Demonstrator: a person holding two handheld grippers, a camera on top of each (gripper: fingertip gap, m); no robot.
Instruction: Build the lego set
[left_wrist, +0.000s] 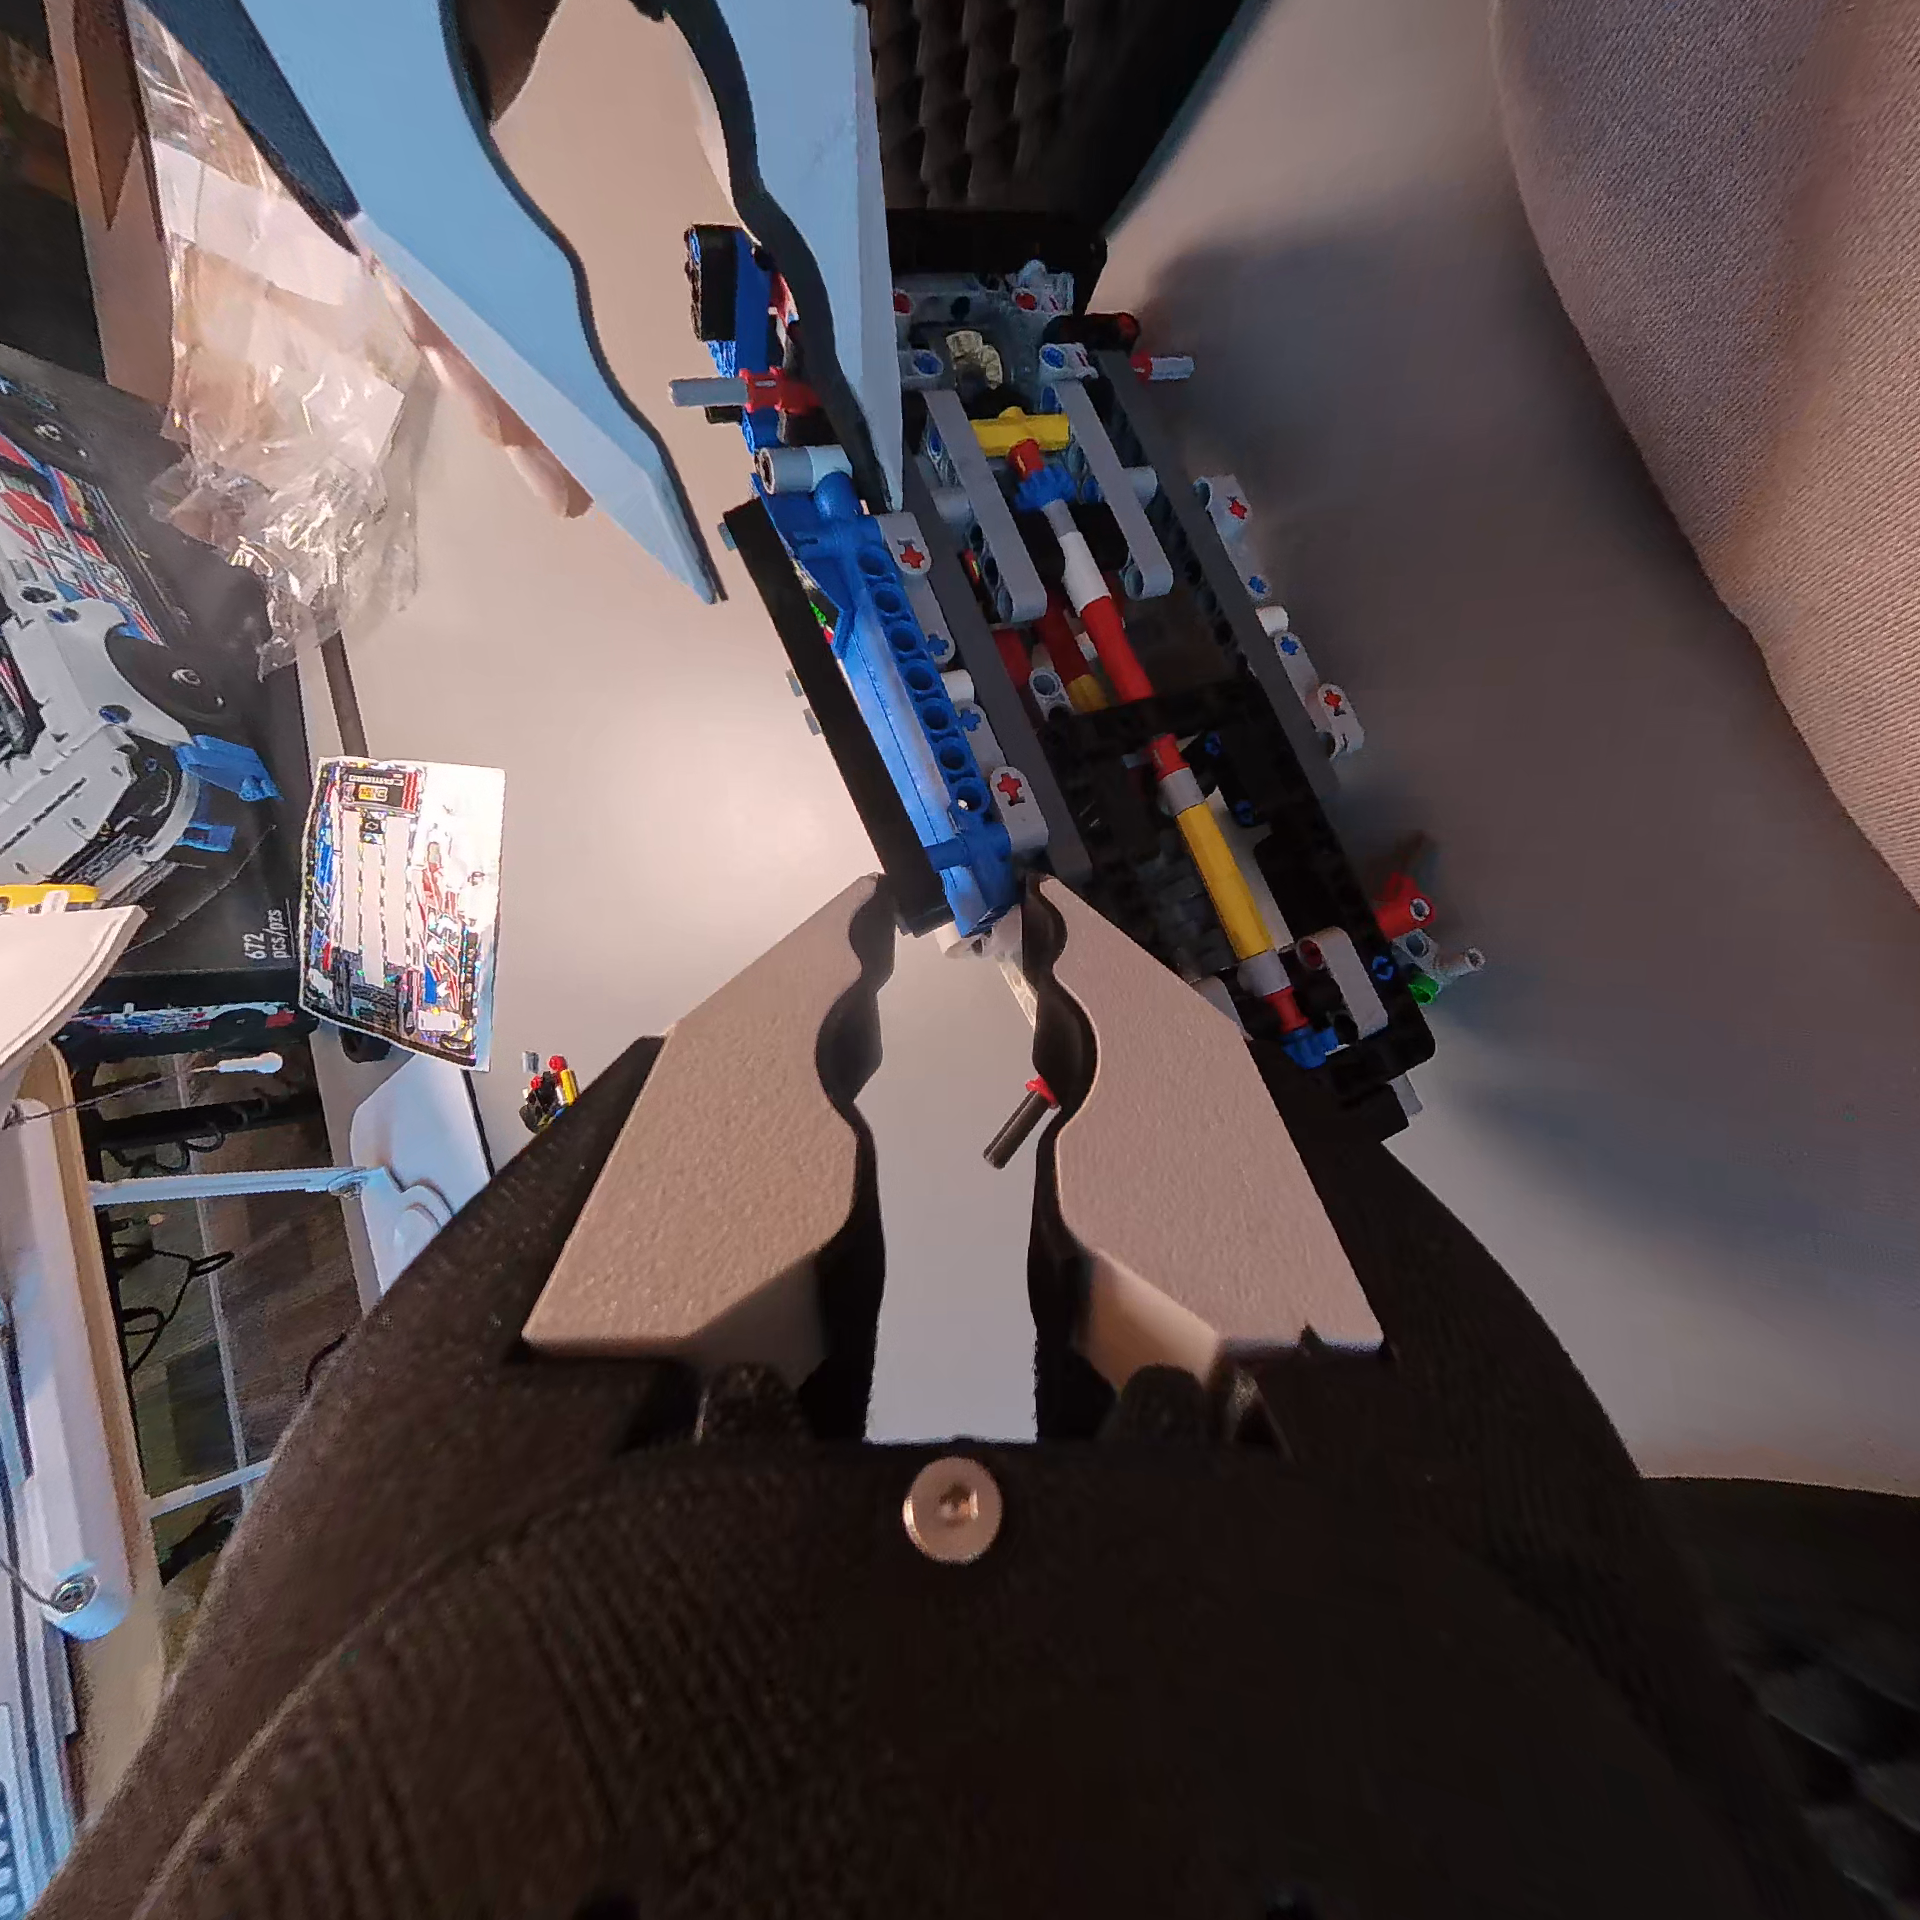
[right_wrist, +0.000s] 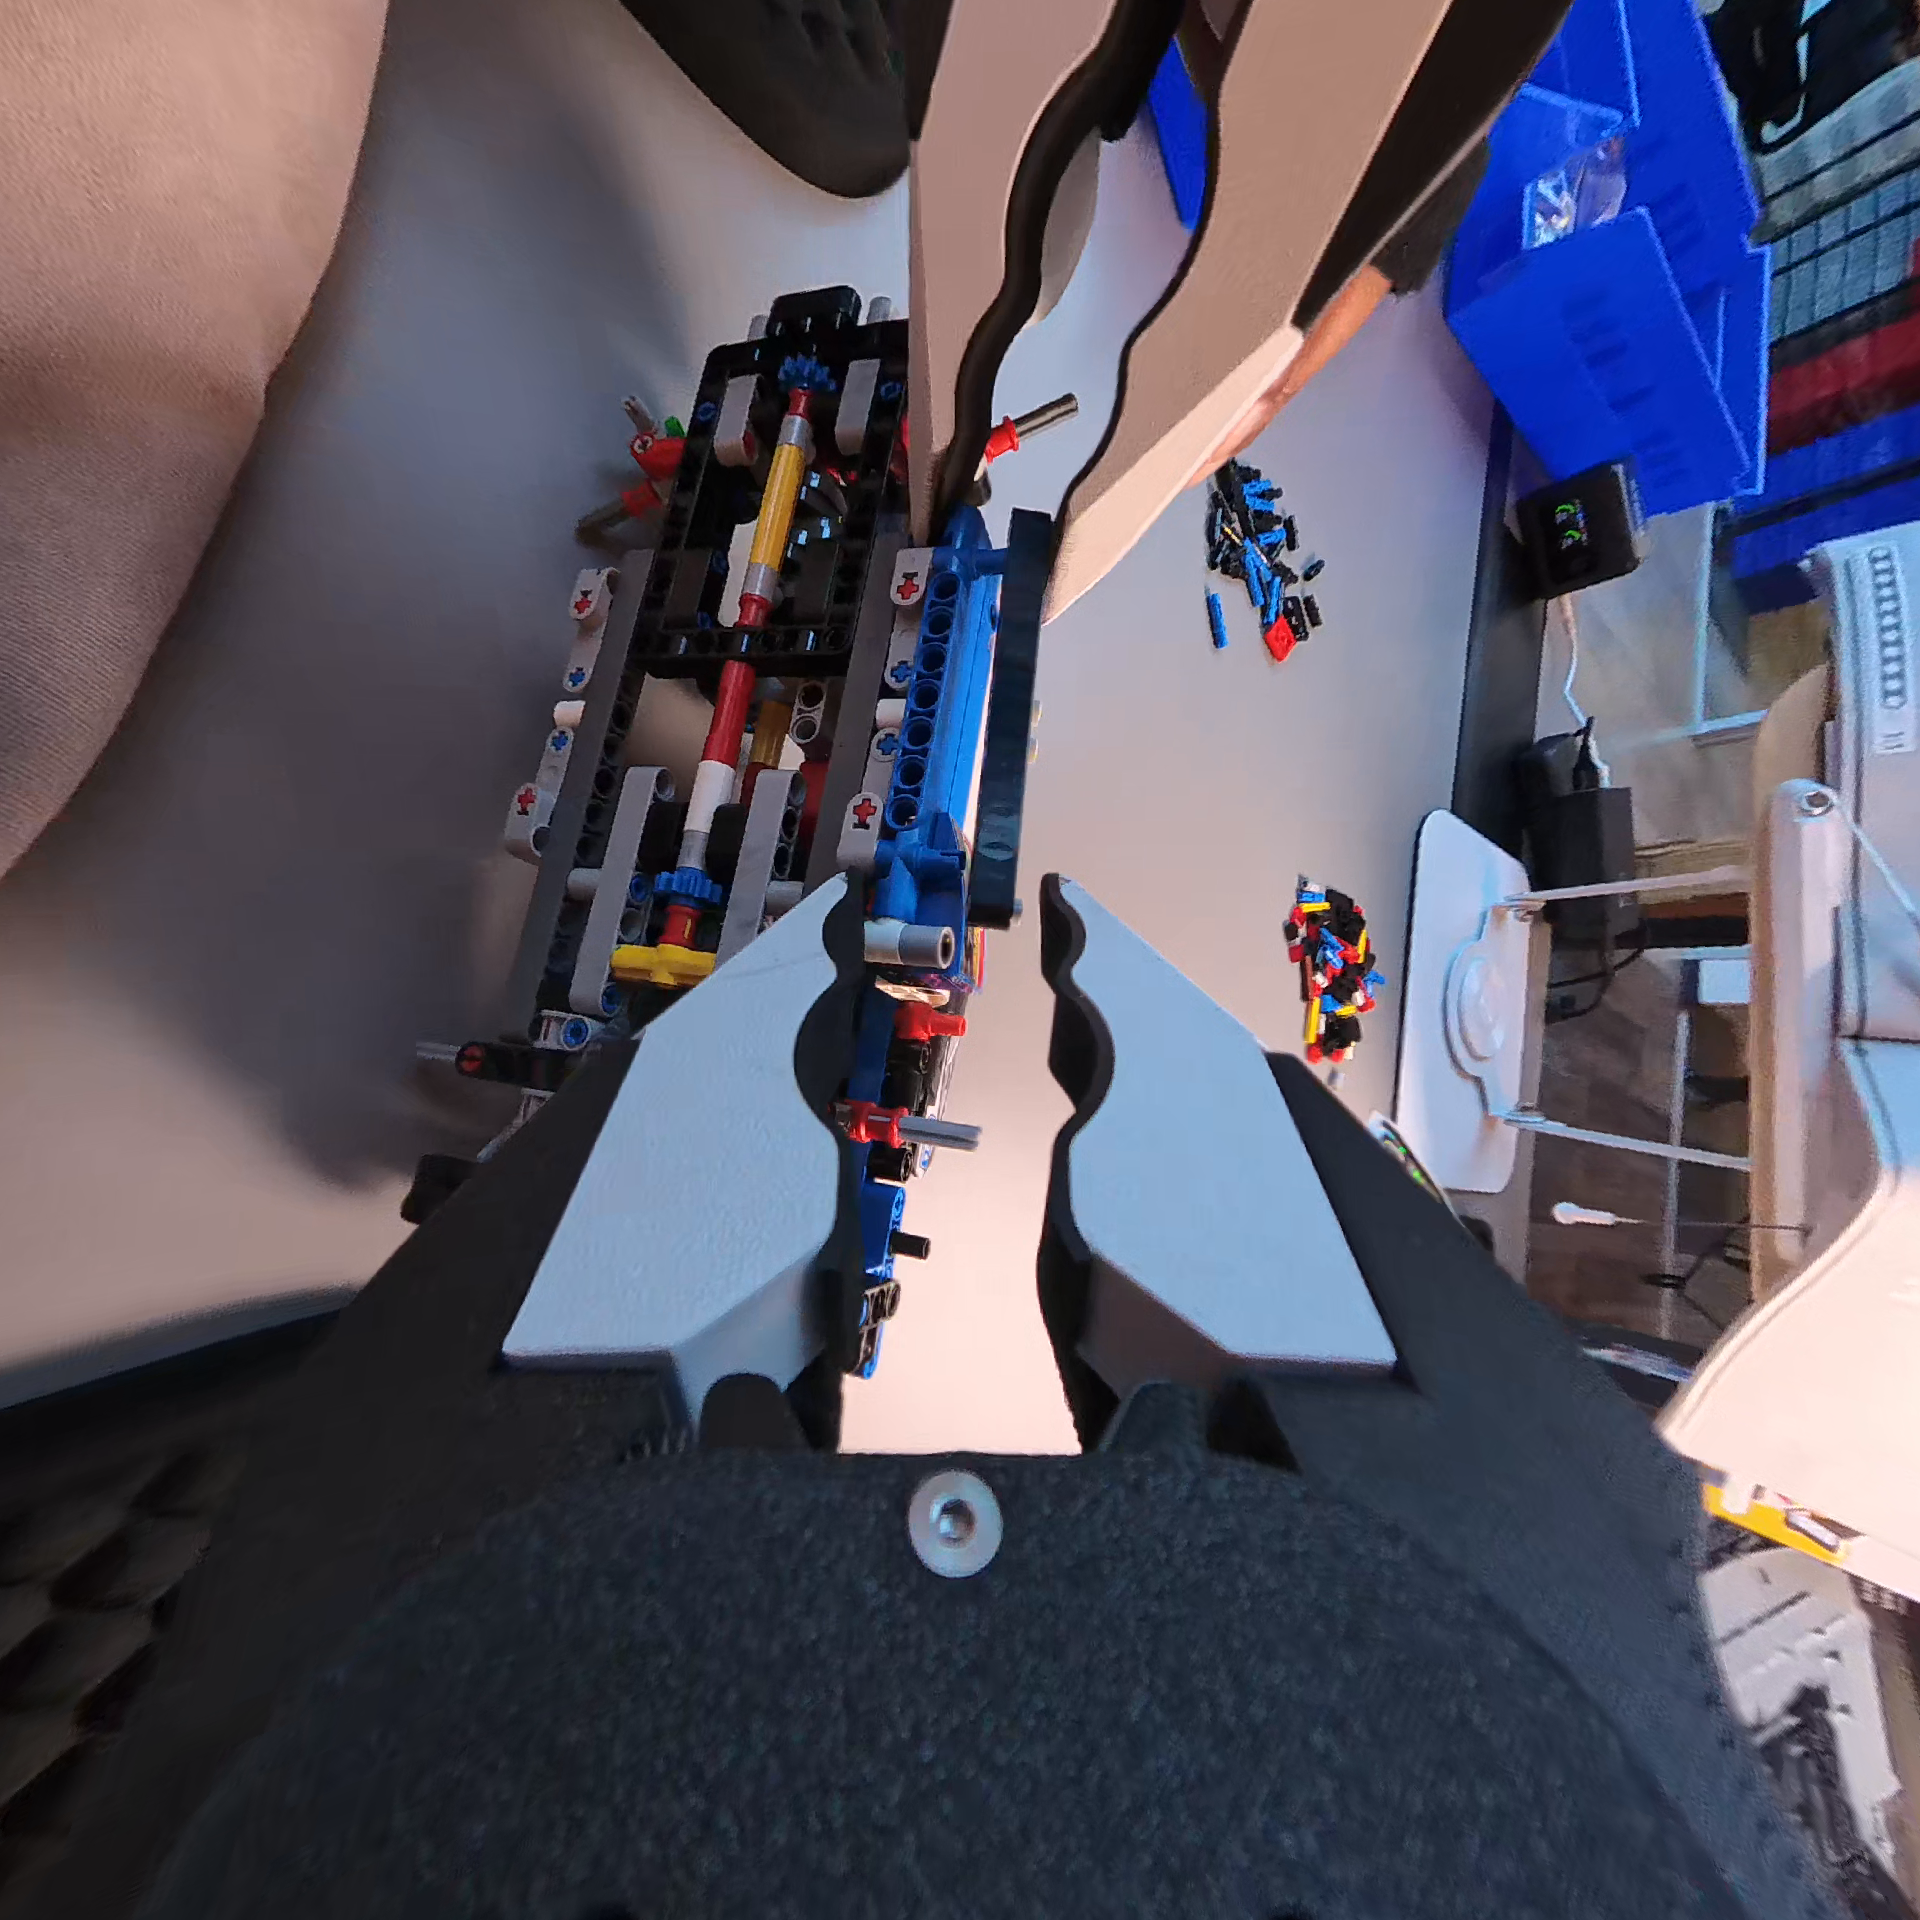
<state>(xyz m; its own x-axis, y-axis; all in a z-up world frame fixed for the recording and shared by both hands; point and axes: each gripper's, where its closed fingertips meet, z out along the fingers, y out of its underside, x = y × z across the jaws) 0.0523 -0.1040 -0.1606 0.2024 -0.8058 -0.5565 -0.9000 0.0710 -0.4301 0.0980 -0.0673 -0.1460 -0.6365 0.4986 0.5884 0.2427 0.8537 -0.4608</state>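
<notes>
Presently, the black-and-grey Lego chassis (left_wrist: 1091, 665) lies on the white table (left_wrist: 623, 748). Left gripper (left_wrist: 961, 899) and right gripper (right_wrist: 951, 894), both parted, straddle opposite ends of its blue side beam (right_wrist: 940, 707); grip uncertain.

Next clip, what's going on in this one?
A person is working on a half-built lego chassis on a white table with two tools. The left hand-held gripper and the right hand-held gripper come at it from opposite ends, both open, each straddling an end of the blue side assembly along one edge of the chassis. Neither is clamped yet. Loose piles of small parts lie off to the side, untouched.
</notes>
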